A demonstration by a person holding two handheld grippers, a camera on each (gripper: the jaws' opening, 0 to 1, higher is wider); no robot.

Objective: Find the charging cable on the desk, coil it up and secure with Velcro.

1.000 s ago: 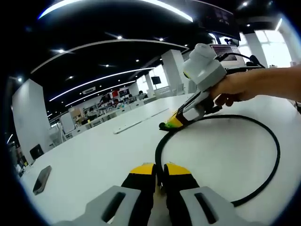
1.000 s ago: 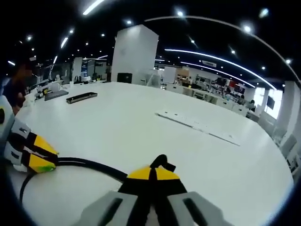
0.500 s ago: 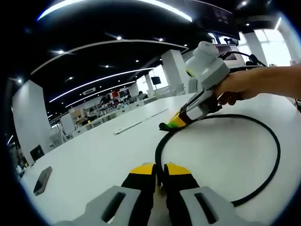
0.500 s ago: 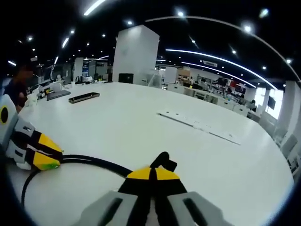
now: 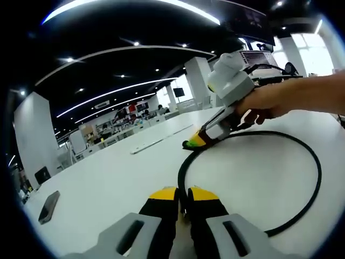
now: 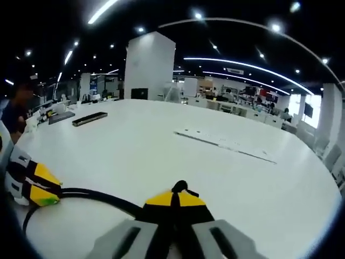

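A black charging cable (image 5: 186,162) lies in a wide loop on the white desk (image 5: 108,178). My left gripper (image 5: 183,193) is shut on one part of it at the near side. My right gripper (image 5: 193,143), held by a hand (image 5: 280,100), is shut on the cable at the far side of the loop. In the right gripper view the right gripper (image 6: 172,197) pinches the cable's plug end (image 6: 180,187). From there the cable (image 6: 102,195) runs left to the left gripper (image 6: 46,191).
A dark flat phone-like bar (image 5: 48,205) lies on the desk, also seen as a dark bar (image 6: 90,118) in the right gripper view. A long white strip (image 6: 223,143) lies further out. A person (image 6: 13,108) sits at the desk's far left.
The right gripper has shifted slightly left and tilted in the left gripper view, and the right view has rolled a little. Both grippers keep hold of the cable.
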